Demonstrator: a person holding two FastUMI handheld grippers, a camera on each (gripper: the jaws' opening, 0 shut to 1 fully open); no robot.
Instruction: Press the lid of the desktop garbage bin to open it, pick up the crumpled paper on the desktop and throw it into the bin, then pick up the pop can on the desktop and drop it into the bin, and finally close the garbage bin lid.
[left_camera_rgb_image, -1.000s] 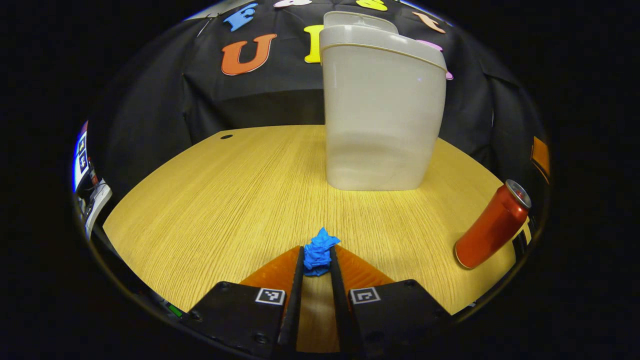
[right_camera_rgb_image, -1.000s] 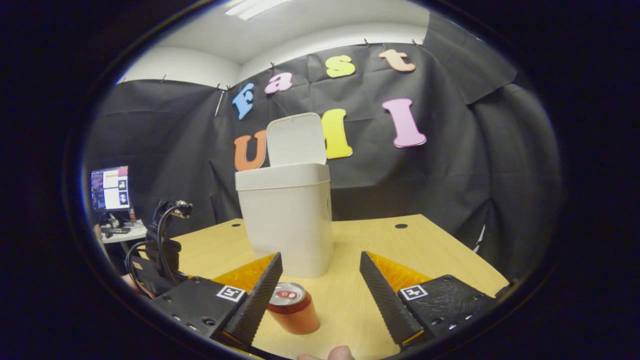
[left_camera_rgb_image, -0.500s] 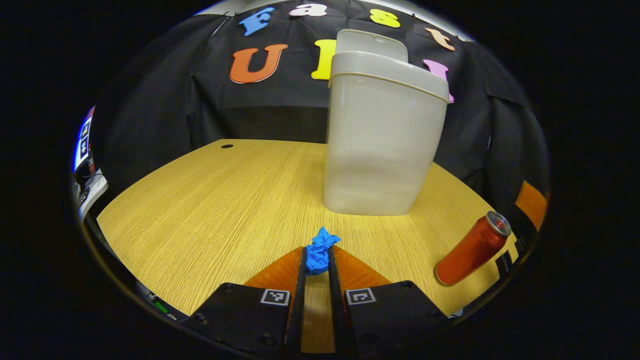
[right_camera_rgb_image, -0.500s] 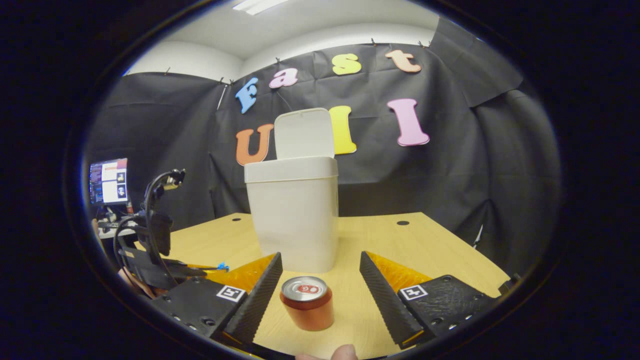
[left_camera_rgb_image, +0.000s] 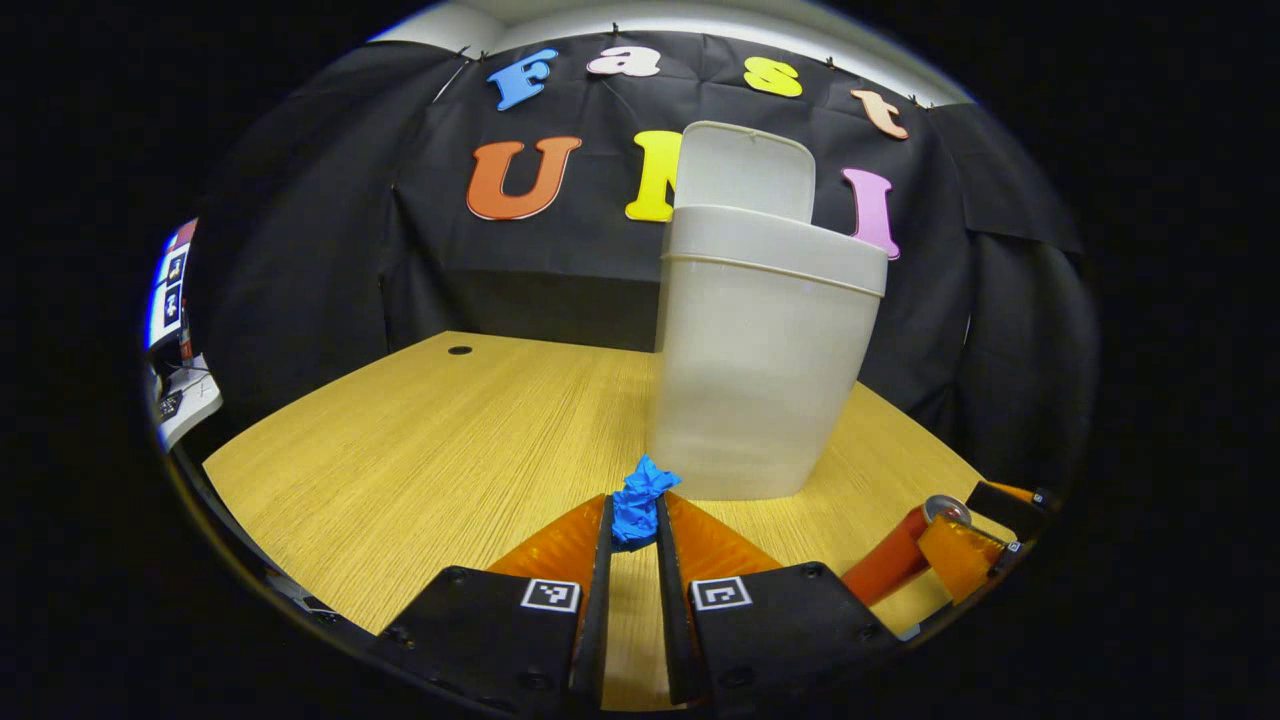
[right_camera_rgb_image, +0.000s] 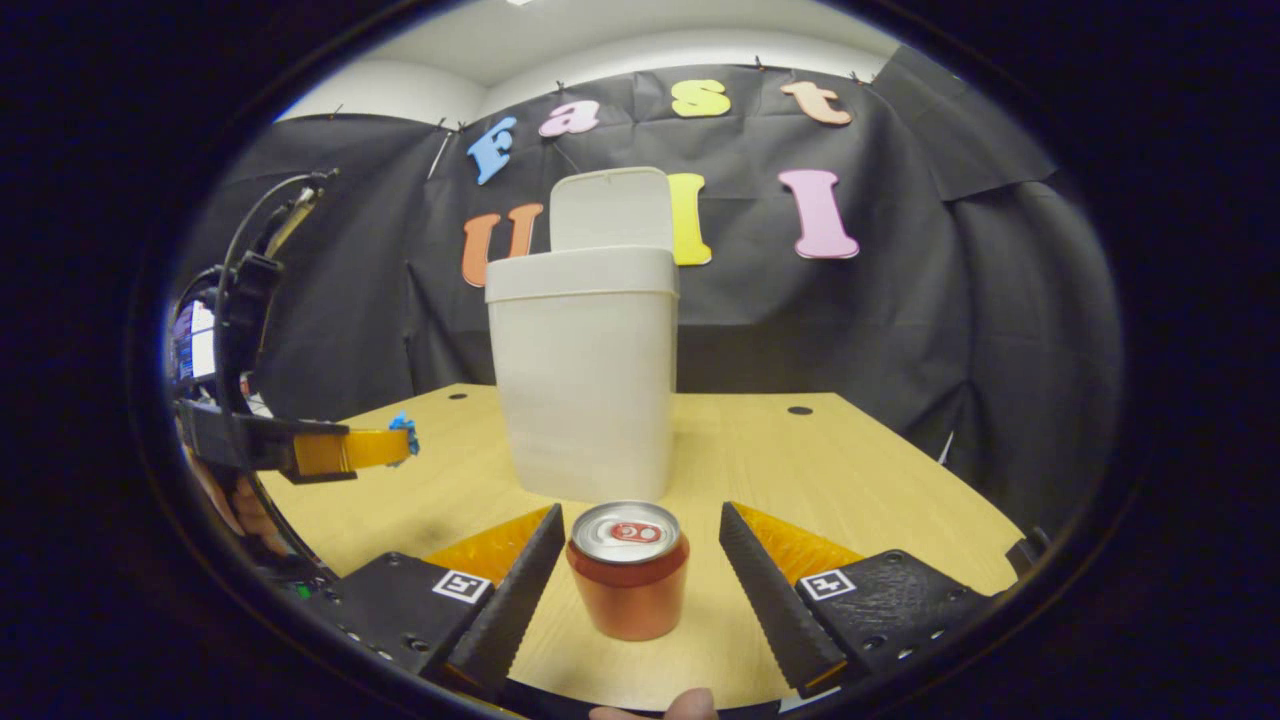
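Left hand-held gripper clamps crumpled paper beside bin.

both views face the bin closely across the desk.

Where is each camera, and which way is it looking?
Left gripper view: rides on the left gripper, raised over the table, facing the open bin; its jaws pinch the blue crumpled paper.
Right gripper view: rides on the right gripper, low near the table, facing the bin; its jaws stand open either side of the red can.
Both share the bin, can, paper and table.
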